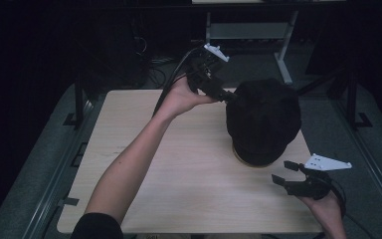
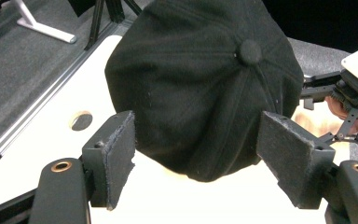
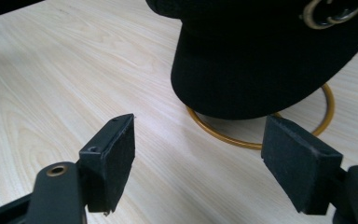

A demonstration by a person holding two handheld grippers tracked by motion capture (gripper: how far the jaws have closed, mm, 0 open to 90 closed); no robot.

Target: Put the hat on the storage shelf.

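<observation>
Our left gripper [image 1: 227, 95] holds its jaws wide apart and empty, just at the far edge of the black cap [image 1: 263, 122], which sits on a gold ring stand [image 3: 261, 140] on the surface [image 1: 179, 169]. Our right gripper [image 1: 284, 172] waits nearby, jaws likewise open. We judge this the approach to grasp; next, the left jaws must straddle the crown and close.

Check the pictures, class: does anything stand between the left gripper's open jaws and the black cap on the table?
Nothing visible does. The left gripper has its jaws spread open with the black cap straight ahead of them, and only bare table lies below. The right gripper waits apart, at the cap's near side.
</observation>
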